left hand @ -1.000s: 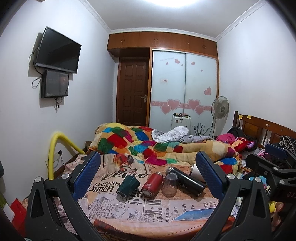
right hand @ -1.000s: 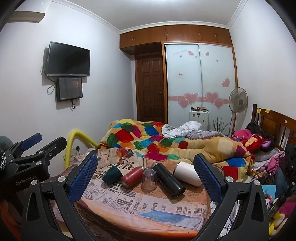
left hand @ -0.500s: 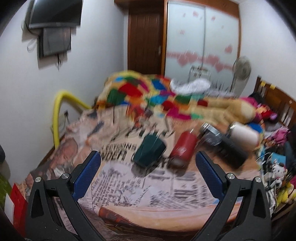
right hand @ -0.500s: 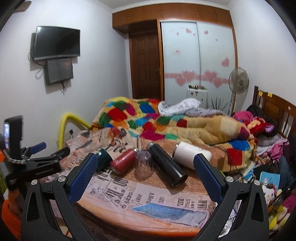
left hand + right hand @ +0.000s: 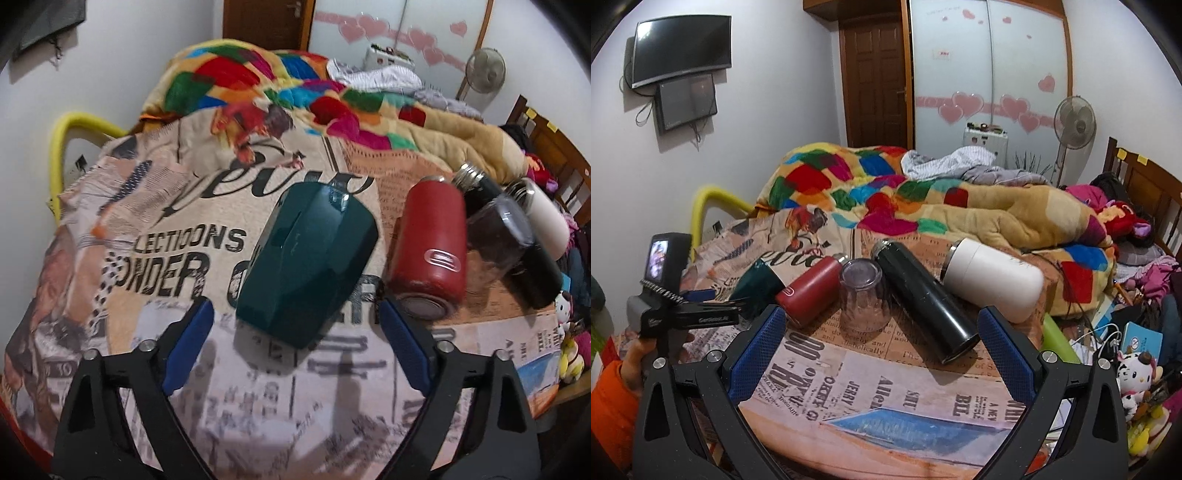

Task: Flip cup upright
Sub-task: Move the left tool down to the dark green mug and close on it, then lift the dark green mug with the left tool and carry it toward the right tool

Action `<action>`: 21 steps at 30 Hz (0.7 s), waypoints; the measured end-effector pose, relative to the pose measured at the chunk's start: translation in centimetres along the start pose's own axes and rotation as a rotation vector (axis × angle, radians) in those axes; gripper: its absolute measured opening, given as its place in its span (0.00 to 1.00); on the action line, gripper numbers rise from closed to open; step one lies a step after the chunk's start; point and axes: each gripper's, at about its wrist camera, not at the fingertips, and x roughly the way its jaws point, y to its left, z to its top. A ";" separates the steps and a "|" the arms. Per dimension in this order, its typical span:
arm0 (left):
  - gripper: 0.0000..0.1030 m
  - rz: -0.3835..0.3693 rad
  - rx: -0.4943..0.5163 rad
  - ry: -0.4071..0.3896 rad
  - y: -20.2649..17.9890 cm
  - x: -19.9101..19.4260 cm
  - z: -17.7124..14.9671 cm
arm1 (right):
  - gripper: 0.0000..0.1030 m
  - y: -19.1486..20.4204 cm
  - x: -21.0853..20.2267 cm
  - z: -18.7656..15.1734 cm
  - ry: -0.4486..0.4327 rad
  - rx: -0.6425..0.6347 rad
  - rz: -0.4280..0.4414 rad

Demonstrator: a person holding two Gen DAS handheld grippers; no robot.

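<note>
A dark green cup (image 5: 306,266) lies on its side on the newspaper-print cloth (image 5: 155,258). My left gripper (image 5: 295,343) is open just in front of its near end, one finger to each side. To its right lie a red flask (image 5: 428,251), an upside-down clear glass (image 5: 498,236), a black flask (image 5: 532,266) and a white flask (image 5: 546,218). My right gripper (image 5: 881,354) is open and empty, hovering in front of the clear glass (image 5: 862,295) and the black flask (image 5: 923,295). The green cup (image 5: 757,284) shows at left behind the left gripper's body.
A colourful quilt (image 5: 886,199) is piled behind the cups. A yellow tube (image 5: 70,136) curves at the left bed edge. Toys and clutter (image 5: 1137,369) lie to the right. A fan (image 5: 1075,122) and a wardrobe stand at the back.
My left gripper has moved forward and down to the green cup, which now fills its view. My right gripper has drawn a little closer to the flasks. The cups have not moved.
</note>
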 end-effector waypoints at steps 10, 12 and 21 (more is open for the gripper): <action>0.75 -0.051 0.021 0.040 0.3 3.7 1.5 | 1.00 0.7 2.3 0.2 0.034 -0.020 0.005; 0.67 -0.062 0.018 0.042 0.4 4.0 1.6 | 1.00 0.8 2.6 0.3 0.038 -0.022 0.005; 0.66 0.008 0.007 -0.004 0.5 3.3 0.5 | 1.00 1.0 2.7 0.3 0.048 -0.019 0.006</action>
